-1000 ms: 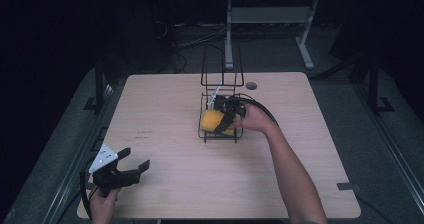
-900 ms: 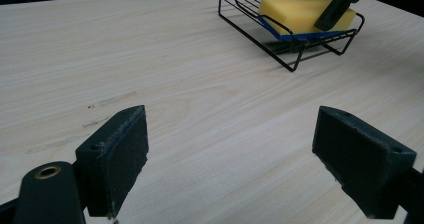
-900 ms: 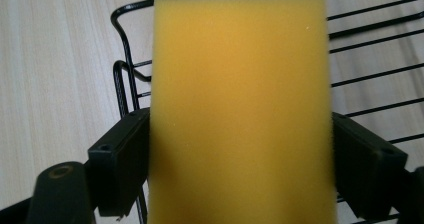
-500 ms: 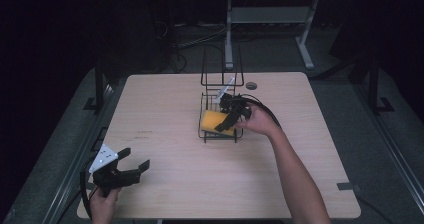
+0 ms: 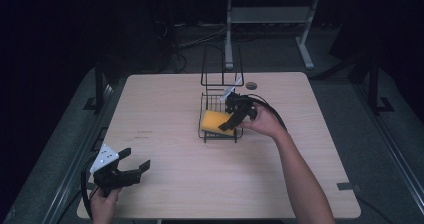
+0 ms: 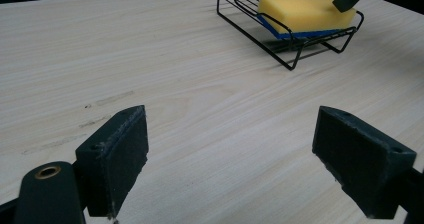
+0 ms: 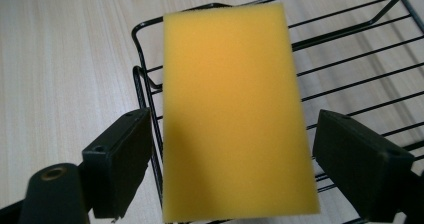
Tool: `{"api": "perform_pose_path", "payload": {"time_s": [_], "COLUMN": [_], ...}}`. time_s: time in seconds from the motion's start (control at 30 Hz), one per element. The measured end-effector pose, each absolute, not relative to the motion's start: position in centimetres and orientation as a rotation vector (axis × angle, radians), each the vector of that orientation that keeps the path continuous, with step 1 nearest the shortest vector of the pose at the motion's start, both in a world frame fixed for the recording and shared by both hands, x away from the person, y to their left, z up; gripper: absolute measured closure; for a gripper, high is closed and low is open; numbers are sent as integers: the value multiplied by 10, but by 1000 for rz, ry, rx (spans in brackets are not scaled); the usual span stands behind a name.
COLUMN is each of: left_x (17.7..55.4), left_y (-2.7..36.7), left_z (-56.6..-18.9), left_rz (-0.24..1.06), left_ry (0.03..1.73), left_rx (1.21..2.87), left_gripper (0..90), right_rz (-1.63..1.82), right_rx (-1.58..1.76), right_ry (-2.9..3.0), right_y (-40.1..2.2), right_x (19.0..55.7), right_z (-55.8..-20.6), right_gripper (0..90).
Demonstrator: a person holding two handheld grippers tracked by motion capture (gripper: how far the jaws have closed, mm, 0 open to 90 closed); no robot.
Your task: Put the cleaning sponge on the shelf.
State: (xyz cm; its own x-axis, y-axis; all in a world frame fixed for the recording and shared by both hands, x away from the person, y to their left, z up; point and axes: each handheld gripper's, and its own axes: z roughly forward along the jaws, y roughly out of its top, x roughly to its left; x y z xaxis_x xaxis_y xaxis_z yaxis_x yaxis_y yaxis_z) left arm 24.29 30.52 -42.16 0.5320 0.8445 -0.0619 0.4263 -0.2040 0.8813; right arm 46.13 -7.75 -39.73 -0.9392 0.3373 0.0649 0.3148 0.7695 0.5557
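A yellow sponge (image 5: 214, 122) with a blue underside lies tilted in the black wire basket (image 5: 220, 137) near the table's middle. In the right gripper view, the sponge (image 7: 235, 99) rests across the basket wires (image 7: 360, 74), its near end over the rim. My right gripper (image 5: 232, 115) hovers just above it, open, with one jaw on each side of the sponge and a small gap at the left jaw. My left gripper (image 5: 136, 158) is open over bare wood at the front left corner, holding nothing. From there the sponge (image 6: 305, 11) and basket (image 6: 280, 51) are seen far ahead.
The basket has a tall wire back frame (image 5: 221, 66) on its far side. A small dark round disc (image 5: 251, 85) sits on the table behind it. The wooden table (image 5: 175, 184) stretches bare between the grippers. A metal stand (image 5: 270, 16) is beyond the table.
My right gripper has shifted only slightly over the basket, and the sponge stays in place. The left gripper has not moved.
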Motion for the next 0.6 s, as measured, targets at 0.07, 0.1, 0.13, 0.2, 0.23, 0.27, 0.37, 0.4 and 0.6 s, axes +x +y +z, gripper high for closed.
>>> {"api": "perform_pose_path", "payload": {"time_s": [0.07,0.1,0.13,0.2,0.23,0.27,0.37,0.4,0.6], "left_x": [243,243,243,243,244,244,244,244,245], "left_y": [304,304,303,303,303,302,302,302,301], "left_z": [-422,-422,-422,-422,-421,-421,-422,-422,-422], "left_rz": [554,552,552,553,553,553,550,551,549], "left_ry": [1050,1049,1049,1049,1047,1047,1049,1049,1048], "left_rx": [1827,1828,1829,1829,1831,1830,1831,1830,1831], "left_gripper": [140,141,141,141,141,140,141,140,140], "right_rz": [917,908,907,919,932,933,954,950,943], "right_rx": [549,557,560,556,561,565,588,594,637], "right_ry": [2916,2921,2920,2906,2907,2906,2901,2893,2888], "right_y": [-81,-82,-84,-87,-89,-91,-98,-100,-112], "right_x": [460,460,460,458,458,458,457,456,452], "right_z": [-398,-399,-399,-397,-396,-396,-396,-397,-397], "right_gripper": [159,159,159,159,159,159,159,159,159]}}
